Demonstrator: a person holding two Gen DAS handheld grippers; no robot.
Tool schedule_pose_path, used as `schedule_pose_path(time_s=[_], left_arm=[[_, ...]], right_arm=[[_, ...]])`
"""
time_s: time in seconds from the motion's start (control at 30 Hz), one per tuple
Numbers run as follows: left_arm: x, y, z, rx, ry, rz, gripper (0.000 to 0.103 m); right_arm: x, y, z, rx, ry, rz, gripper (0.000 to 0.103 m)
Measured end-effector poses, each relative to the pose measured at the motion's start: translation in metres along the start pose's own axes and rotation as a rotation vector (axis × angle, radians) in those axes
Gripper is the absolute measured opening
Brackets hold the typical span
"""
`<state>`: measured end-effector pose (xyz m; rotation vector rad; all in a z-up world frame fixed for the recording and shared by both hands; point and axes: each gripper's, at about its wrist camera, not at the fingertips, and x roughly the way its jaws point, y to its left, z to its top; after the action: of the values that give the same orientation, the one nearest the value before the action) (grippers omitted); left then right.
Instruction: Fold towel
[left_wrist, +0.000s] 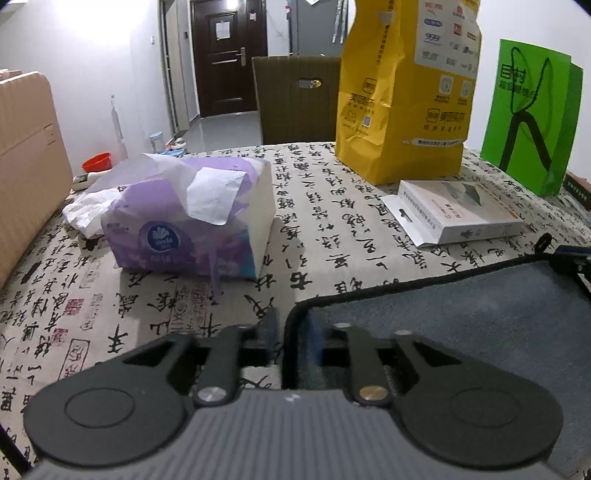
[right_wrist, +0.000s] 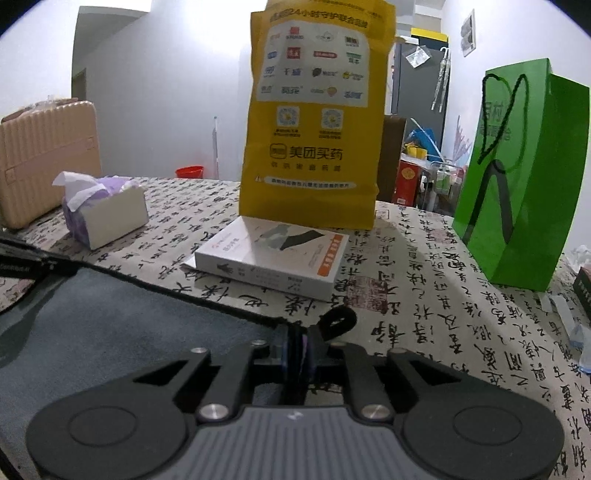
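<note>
Both tools pinch far corners of the grey towel on the tabletop

The left tool (left_wrist: 291, 332) is closed narrow on the towel (left_wrist: 461, 325) at its left corner; the right tool (right_wrist: 297, 350) clamps the corner by the black loop (right_wrist: 338, 323); the towel lies flat on the calligraphy cloth (left_wrist: 317, 229); beyond stand a tissue pack (left_wrist: 192, 225), white box (right_wrist: 273, 254), yellow bag (right_wrist: 314, 122), green bag (right_wrist: 524, 173).
</note>
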<state>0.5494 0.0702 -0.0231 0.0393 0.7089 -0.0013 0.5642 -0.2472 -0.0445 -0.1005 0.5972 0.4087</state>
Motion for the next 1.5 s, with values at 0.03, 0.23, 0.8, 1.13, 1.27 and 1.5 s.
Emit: schedule_pose_path(time_s=[0.03, 0.23, 0.8, 1.13, 1.27, 1.5], left_arm=[[-0.001, 0.001, 0.0, -0.004, 0.0, 0.002, 0.048], [-0.008, 0.001, 0.0, 0.001, -0.003, 0.002, 0.065], [-0.057, -0.001, -0.003, 0.016, -0.058, 0.022, 0.083], [-0.091, 0.0, -0.011, 0.008, -0.08, 0.029, 0.085], [-0.107, 0.0, -0.013, 0.006, -0.094, 0.031, 0.087], [-0.137, -0.002, -0.025, 0.004, -0.108, 0.035, 0.087]], right_arm=[[-0.001, -0.001, 0.0, 0.006, -0.008, 0.0, 0.023], [-0.007, -0.002, 0.003, 0.014, -0.019, -0.001, 0.03], [-0.042, 0.008, 0.009, 0.012, 0.004, 0.011, 0.041], [-0.076, 0.018, 0.008, 0.001, -0.008, 0.003, 0.045], [-0.089, 0.022, 0.009, 0.0, -0.017, 0.004, 0.048], [-0.115, 0.033, 0.003, 0.007, -0.03, 0.015, 0.051]])
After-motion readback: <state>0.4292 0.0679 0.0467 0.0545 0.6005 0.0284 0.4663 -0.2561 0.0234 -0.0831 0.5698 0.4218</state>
